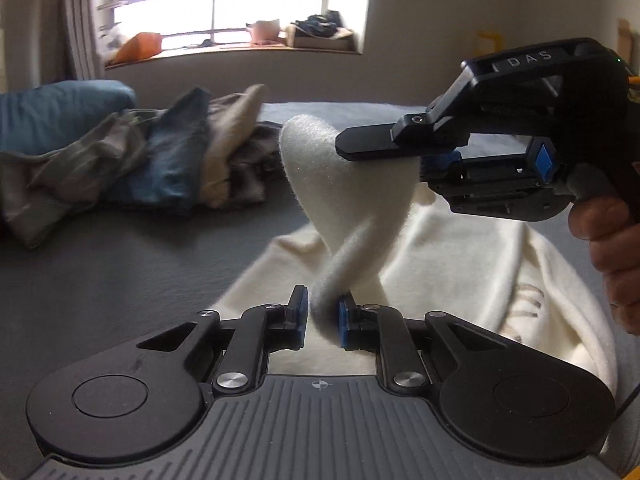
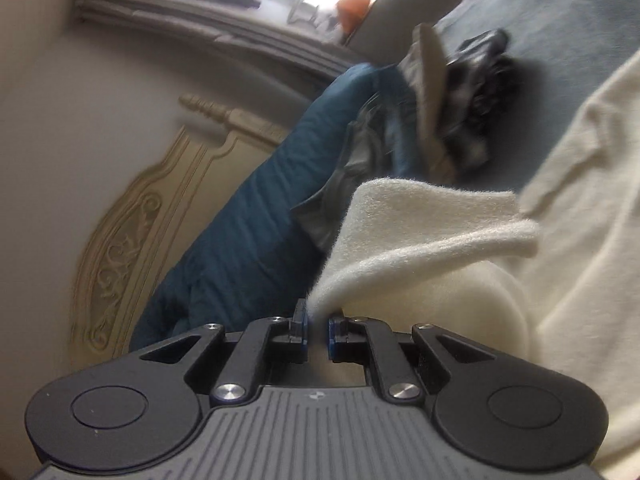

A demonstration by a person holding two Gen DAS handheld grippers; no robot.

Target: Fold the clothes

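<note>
Background soft with blur; items on the window sill [image 1: 224, 50] too smeared to name beyond an orange shape; pile of crumpled clothes [image 1: 160, 160], grey, blue denim-like, beige and dark striped, lies beyond the cream fuzzy fleece garment [image 1: 460, 248] on the grey-blue bed cover [image 1: 120, 272], single pieces hard to separate; garment cut off at the frame's right edge and partly hidden behind the black two-finger left gripper [image 1: 323, 322]; dark printed marks on the garment's right part, blurred, not readable; a strip of the fleece twists up from the left gripper, blue pads pinching its fuzzy end, jaws nearly together; same strip loops to the black right gripper [image 1: 424, 160], held by a hand [image 1: 608, 240] at the garment's right; its casing reads "DAS"; in the right wrist view the right gripper [image 2: 318, 330] has blue pads clamped on a thin fleece edge [image 2: 400, 248]; beside the clothes pile a teal quilted pillow [image 2: 248, 232]; past that a cream carved scrollwork headboard [image 2: 128, 240].
</note>
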